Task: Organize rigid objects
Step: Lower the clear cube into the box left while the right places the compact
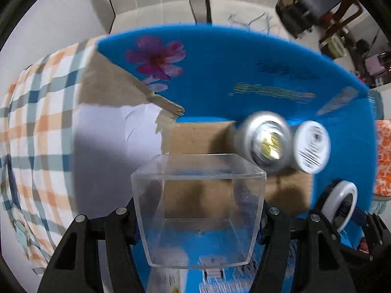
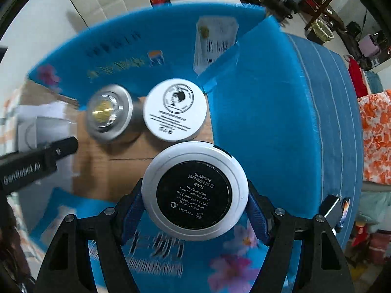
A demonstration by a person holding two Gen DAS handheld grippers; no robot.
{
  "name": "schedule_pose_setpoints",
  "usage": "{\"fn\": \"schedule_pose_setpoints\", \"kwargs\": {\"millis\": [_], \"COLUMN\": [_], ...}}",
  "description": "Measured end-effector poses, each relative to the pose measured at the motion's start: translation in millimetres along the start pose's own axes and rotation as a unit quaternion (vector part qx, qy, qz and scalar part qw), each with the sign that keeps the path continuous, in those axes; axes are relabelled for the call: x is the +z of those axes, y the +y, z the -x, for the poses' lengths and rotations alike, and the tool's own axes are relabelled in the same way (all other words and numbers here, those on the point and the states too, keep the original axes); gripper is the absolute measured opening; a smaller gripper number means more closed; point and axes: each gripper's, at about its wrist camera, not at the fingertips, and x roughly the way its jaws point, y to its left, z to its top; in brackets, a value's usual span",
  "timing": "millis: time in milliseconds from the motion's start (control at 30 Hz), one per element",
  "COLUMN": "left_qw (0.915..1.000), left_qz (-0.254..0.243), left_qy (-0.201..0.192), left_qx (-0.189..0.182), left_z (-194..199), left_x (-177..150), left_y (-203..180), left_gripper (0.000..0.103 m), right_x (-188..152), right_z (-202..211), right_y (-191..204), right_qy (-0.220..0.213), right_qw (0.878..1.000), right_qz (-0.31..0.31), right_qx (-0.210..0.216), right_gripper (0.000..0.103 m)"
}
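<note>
Blue cardboard box (image 2: 281,122) w/ flower print, flaps up, brown floor; checked cloth (image 1: 36,122) to its left, white sofa far behind.

Inside, far end: silver jar (image 2: 110,113) just beside white cream jar (image 2: 175,109), maybe touching.

Left gripper (image 1: 199,210) clamped on clear acrylic box (image 1: 199,210), open side facing camera, above box floor left of jars.

Right gripper (image 2: 195,193) clamped on BLANKME cushion compact (image 2: 195,193), edge-on grip, near side of cream jar.

Risks, as judged:
- round compact rim slipping from pads if set down tilted
- knocking cream jar
- acrylic box hitting torn flap (image 1: 168,108) or silver jar
- grippers crowding each other in tight space
</note>
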Motion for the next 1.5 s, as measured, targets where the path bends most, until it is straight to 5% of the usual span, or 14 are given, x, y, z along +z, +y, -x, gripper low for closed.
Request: {"fn": "schedule_pose_setpoints", "kwargs": {"millis": [500,933,1233,1267,1500], "left_qw": [0.9999,0.9994,0.9998,0.9999,0.9998], "left_qz": [0.012,0.012,-0.006,-0.005,0.013], "left_qy": [0.008,0.031,0.012,0.011,-0.009], "left_qx": [-0.007,-0.001,0.016,0.011,0.012], "left_z": [-19.2,-22.2,0.5,4.8,32.9], "left_x": [28.5,42.1,25.6,22.0,2.2], "left_y": [7.0,4.5,-0.7,0.9,12.7], "left_gripper": [0.062,0.064,0.087,0.103,0.103], "right_x": [34.1,23.7,8.7,6.9,-12.4], "right_z": [-46.9,-59.7,-45.5,-41.7,6.0], "right_y": [1.8,10.8,15.3,14.9,13.5], "right_qy": [0.048,0.060,0.049,0.046,0.006], "right_qw": [0.999,0.998,0.999,0.999,1.000], "right_qz": [-0.017,-0.005,-0.004,-0.003,0.014], "right_qx": [0.008,0.021,0.021,0.021,0.019], "right_gripper": [0.078,0.082,0.097,0.097,0.098]}}
